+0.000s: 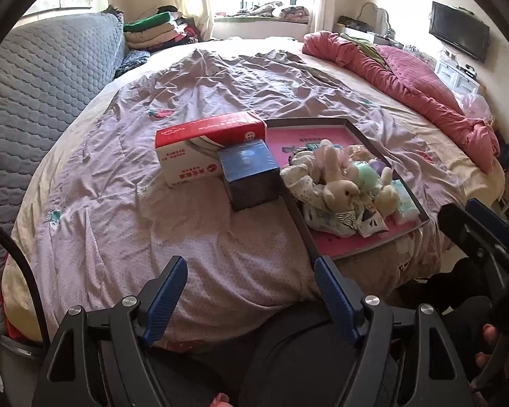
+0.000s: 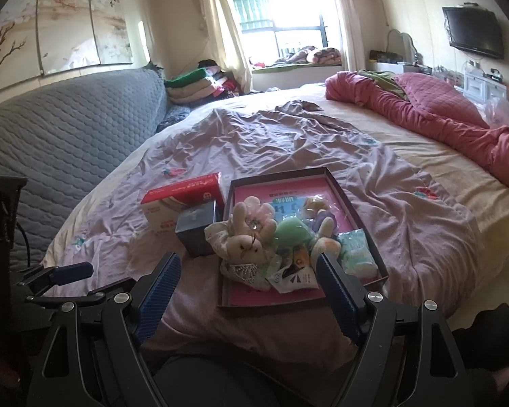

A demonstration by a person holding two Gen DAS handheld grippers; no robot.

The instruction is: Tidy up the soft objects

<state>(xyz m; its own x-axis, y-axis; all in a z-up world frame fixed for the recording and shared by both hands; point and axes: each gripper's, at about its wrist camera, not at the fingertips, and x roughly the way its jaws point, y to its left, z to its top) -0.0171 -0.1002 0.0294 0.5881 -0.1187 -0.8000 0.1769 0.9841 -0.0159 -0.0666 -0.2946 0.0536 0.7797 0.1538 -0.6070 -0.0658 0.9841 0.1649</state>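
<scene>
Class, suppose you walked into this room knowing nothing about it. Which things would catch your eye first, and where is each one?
First comes the shallow pink-bottomed tray near the bed's front edge, heaped with soft toys, a cream bunny on top. Beside it, on its left in both views, stand a red-and-white box and a small dark box. Further back, a crumpled pink quilt runs along the bed's right side.

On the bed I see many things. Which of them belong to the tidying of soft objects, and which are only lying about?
For the job:
- plush rabbit
- green sponge
- shallow tray holding the soft pile
- red and white box
- dark box

Only lying about:
- pink quilt
- folded clothes
- television
</scene>
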